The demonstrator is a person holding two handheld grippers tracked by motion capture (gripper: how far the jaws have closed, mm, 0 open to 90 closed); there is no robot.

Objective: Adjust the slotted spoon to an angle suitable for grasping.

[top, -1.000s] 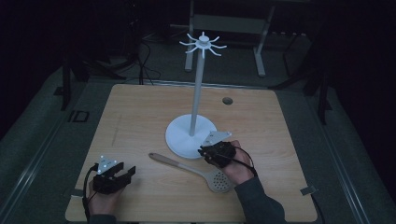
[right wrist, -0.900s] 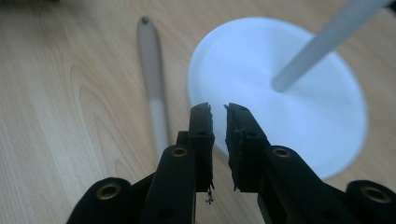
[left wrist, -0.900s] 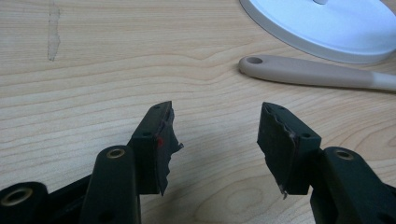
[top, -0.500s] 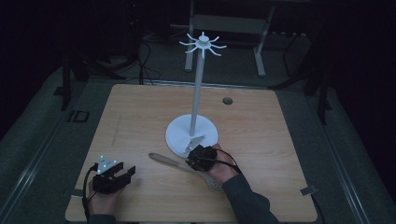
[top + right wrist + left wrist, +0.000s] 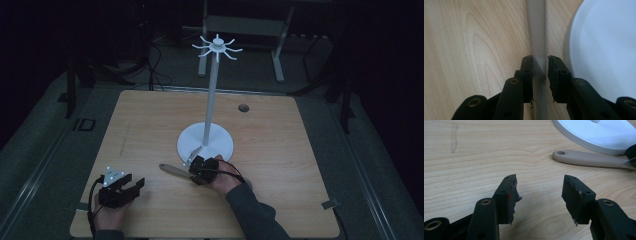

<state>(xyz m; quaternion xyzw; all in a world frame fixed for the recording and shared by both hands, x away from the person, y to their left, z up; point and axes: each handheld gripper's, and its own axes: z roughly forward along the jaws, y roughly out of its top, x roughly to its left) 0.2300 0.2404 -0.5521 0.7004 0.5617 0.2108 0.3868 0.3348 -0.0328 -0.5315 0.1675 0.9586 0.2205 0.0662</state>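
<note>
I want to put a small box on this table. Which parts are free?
Free: the far strip behind the white stand base, the whole right side, and the left side beyond the left gripper. Crowded: the near middle, where the right gripper straddles the spoon handle.

Beige spatula handle [image 5: 589,160], white stand base [image 5: 205,142], pale wood-grain table [image 5: 280,150], black tools
</note>
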